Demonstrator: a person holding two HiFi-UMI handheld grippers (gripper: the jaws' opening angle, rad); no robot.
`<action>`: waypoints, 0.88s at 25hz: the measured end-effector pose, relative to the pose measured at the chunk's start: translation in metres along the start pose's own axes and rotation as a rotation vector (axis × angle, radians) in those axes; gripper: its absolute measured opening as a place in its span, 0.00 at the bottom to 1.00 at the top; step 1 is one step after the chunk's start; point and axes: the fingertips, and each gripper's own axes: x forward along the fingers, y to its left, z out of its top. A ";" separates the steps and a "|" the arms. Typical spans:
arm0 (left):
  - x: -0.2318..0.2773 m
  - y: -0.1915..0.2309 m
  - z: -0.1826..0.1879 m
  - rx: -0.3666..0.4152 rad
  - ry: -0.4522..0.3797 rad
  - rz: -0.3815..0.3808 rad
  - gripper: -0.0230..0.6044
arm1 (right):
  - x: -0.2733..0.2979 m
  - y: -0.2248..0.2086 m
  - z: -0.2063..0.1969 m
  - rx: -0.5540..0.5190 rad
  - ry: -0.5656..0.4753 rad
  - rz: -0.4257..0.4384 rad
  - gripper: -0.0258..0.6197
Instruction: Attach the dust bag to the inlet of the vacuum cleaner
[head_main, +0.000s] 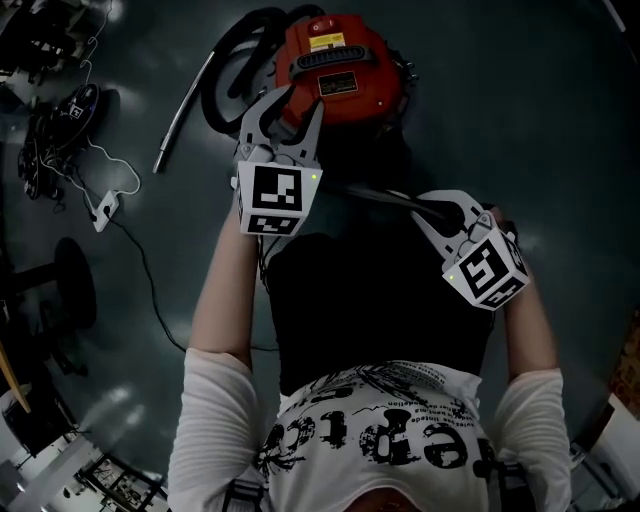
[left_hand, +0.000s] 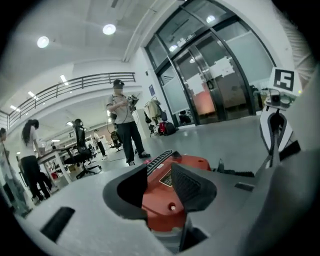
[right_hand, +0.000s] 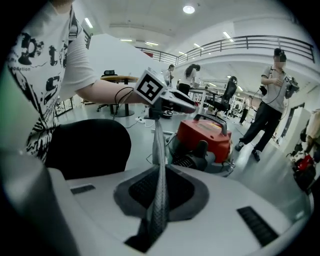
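I judge this the approach step: the bag (head_main: 370, 290) hangs near the vacuum (head_main: 335, 60), its strip (right_hand: 159, 170) pinched in the closed right tool (head_main: 438, 212), the left tool (head_main: 288, 120) wide and empty over the vacuum, so next the bag's mouth must meet the inlet.

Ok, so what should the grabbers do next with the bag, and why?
Probably move the open left gripper over to pinch the black dust bag too. Only the right gripper is shut on its grey strip, and the bag hangs short of the red vacuum cleaner, so one grip likely can't spread it over the inlet.
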 end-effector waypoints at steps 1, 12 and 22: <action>0.008 0.003 0.000 0.030 0.009 -0.003 0.25 | 0.000 -0.002 0.000 -0.008 -0.002 0.001 0.08; 0.079 0.032 0.012 0.377 0.103 -0.120 0.26 | 0.022 -0.005 -0.015 -0.039 0.007 0.062 0.08; 0.064 0.003 -0.003 0.538 0.257 -0.296 0.26 | 0.032 -0.004 -0.022 -0.037 0.016 0.104 0.08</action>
